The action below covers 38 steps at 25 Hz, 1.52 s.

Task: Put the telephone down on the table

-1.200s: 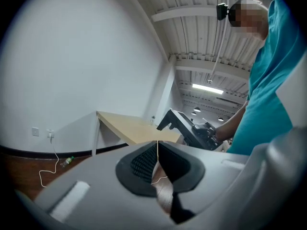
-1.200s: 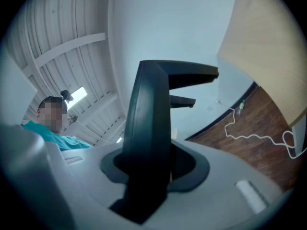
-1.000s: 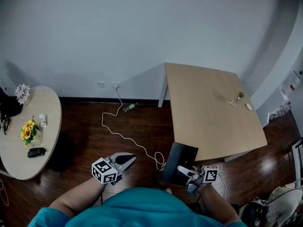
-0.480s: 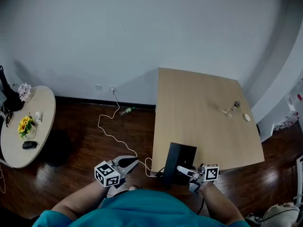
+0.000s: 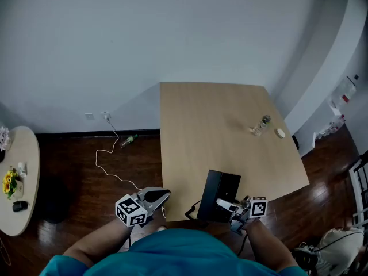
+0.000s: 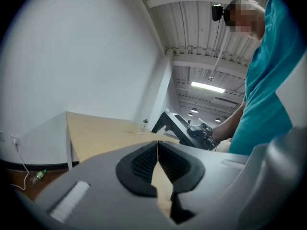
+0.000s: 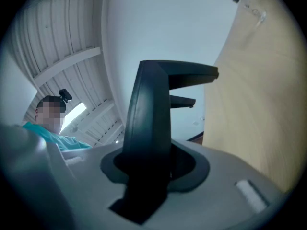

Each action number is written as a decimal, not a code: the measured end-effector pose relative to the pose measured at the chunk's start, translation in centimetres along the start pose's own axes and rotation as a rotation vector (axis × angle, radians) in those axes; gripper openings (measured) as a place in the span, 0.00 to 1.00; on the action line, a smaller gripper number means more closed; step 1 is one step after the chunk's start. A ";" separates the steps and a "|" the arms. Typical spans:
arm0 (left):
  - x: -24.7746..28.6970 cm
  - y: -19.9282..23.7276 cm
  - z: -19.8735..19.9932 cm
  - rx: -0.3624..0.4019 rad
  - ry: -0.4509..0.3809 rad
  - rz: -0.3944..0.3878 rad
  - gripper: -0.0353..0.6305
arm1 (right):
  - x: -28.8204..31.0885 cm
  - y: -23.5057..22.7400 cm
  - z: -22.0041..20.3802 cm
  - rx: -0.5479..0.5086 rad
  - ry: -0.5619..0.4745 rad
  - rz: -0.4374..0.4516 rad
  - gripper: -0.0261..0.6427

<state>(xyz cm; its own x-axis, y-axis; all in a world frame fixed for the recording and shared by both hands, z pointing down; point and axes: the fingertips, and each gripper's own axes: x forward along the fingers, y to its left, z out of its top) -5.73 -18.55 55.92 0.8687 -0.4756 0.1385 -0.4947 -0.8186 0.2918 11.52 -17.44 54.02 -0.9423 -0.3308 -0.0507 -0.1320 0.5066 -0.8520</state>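
The telephone (image 5: 219, 194) is a black desk set, held upright at the table's near edge. My right gripper (image 5: 222, 205) is shut on its lower part, and in the right gripper view the dark body (image 7: 151, 114) stands clamped between the jaws of the right gripper (image 7: 146, 174). The light wooden table (image 5: 213, 125) stretches ahead of it. My left gripper (image 5: 163, 194) hangs off the table's left front corner, above the floor, shut with nothing in it. The left gripper view shows the left gripper (image 6: 157, 150) with pads together, and past them the telephone (image 6: 173, 125) and the tabletop (image 6: 98, 132).
A small glass bottle (image 5: 260, 125) and a white round item (image 5: 280, 133) lie at the table's far right. A white cable (image 5: 109, 164) and a bottle (image 5: 127, 138) lie on the dark wood floor. A round side table (image 5: 26, 171) with flowers (image 5: 8, 181) stands far left.
The wooden table has slid left and nearer in the head view, and the round table has drifted to the left edge. Both grippers travelled along with the telephone, their grip unchanged.
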 end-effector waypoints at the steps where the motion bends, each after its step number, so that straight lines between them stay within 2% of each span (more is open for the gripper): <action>1: 0.9 0.0 0.2 0.003 0.007 -0.011 0.07 | -0.7 -0.3 0.5 -0.001 -0.009 -0.008 0.27; 5: 4.4 -1.0 0.8 0.014 0.018 -0.024 0.07 | -3.9 -1.4 2.4 0.006 -0.028 0.006 0.27; 8: 7.7 -1.7 1.0 0.024 0.018 0.020 0.07 | -7.2 -2.8 4.3 0.023 -0.025 0.032 0.27; 13: 13.2 -3.7 1.5 -0.020 -0.039 0.133 0.07 | -12.5 -5.0 7.6 0.022 0.082 0.065 0.27; 17: 17.0 -5.6 1.0 -0.053 -0.041 0.173 0.07 | -15.6 -6.5 10.2 0.026 0.147 0.070 0.27; 23: 20.4 -5.1 1.2 -0.064 -0.047 0.158 0.07 | -18.4 -8.6 13.6 0.036 0.101 0.055 0.27; 29: 24.3 -3.3 1.6 -0.087 -0.046 0.077 0.07 | -20.3 -10.1 15.4 0.044 0.036 -0.015 0.27; 33: 27.6 -4.5 1.9 -0.066 -0.004 0.030 0.07 | -22.9 -11.1 16.8 0.061 0.000 -0.023 0.27; 38: 32.7 -4.8 2.2 -0.052 0.013 0.057 0.07 | -27.3 -14.3 19.5 0.073 -0.020 -0.019 0.27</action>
<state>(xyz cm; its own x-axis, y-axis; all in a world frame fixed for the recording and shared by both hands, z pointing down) 25.01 -30.92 57.01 0.8395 -0.5166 0.1685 -0.5418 -0.7723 0.3316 45.16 -31.18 57.47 -0.9334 -0.3563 -0.0436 -0.1269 0.4410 -0.8885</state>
